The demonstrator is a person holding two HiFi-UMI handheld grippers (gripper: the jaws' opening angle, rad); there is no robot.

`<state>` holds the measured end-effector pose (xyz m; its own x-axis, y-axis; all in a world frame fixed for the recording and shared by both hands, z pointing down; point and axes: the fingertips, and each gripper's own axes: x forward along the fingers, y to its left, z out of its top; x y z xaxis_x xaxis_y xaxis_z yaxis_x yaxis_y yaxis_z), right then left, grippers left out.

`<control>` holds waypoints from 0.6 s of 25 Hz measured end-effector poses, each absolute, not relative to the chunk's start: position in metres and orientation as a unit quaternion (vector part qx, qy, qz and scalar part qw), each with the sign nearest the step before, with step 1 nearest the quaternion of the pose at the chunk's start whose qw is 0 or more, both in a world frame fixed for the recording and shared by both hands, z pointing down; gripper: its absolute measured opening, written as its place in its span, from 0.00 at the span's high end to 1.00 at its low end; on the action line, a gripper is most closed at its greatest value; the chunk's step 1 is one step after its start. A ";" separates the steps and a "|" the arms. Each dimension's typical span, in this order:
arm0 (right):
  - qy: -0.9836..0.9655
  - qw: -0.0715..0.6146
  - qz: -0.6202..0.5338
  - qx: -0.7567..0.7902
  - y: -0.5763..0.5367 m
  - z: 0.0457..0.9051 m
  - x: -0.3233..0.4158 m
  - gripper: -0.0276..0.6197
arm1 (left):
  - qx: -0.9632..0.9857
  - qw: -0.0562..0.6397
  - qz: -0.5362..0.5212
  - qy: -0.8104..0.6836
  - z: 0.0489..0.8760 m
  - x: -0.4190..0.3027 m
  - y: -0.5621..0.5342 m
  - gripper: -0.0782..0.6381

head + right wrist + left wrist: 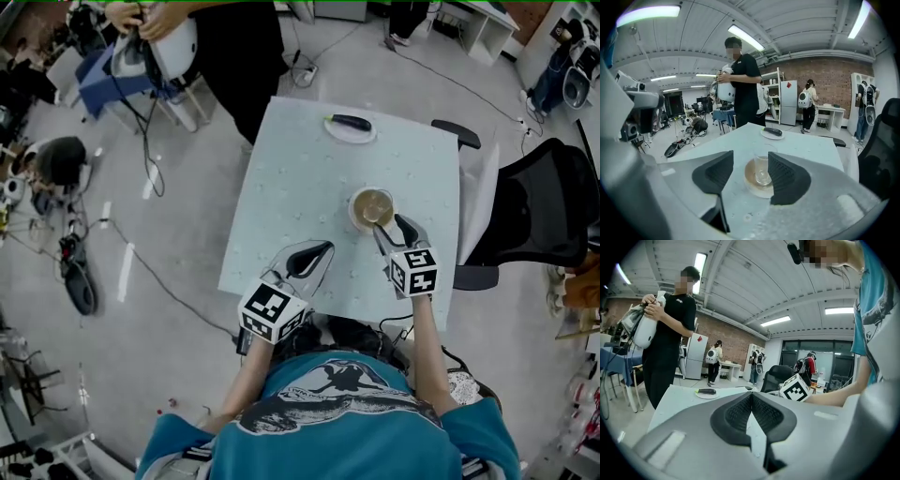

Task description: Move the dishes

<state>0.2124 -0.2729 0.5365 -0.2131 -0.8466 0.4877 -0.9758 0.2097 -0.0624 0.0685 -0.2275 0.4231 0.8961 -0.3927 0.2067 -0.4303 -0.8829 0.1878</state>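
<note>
A clear glass (762, 169) stands in a small tan bowl (751, 182) on the light blue table (300, 187), right of its middle. The same bowl (372, 208) shows in the head view with my right gripper (386, 228) at its near rim. In the right gripper view that gripper (750, 160) is open, and the glass sits in the gap just past the jaw tips. My left gripper (314, 254) rests near the table's front edge. Its jaws (751, 398) are shut with nothing between them. A white plate (350, 128) with a dark utensil lies at the far edge.
A person in black (670, 343) stands at the table's far left corner holding a white device. A black office chair (544, 211) is close on the right. Cables and gear (80, 272) lie on the floor to the left.
</note>
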 end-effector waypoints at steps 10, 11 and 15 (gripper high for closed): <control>-0.760 0.247 0.228 0.556 -0.321 0.608 0.230 0.48 | 0.956 0.119 0.111 -0.244 0.431 0.080 -0.236 0.87; -0.759 0.245 0.232 0.556 -0.326 0.612 0.228 0.48 | 0.954 0.120 0.115 -0.248 0.432 0.079 -0.236 0.87; -0.755 0.231 0.250 0.560 -0.342 0.623 0.227 0.48 | 0.949 0.122 0.127 -0.262 0.437 0.072 -0.237 0.87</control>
<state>0.2271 -0.3424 0.6232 -0.2652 -0.7309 0.6288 -0.9618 0.2466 -0.1190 0.0721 -0.2369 0.4367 0.8304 -0.4668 0.3043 -0.5285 -0.8329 0.1645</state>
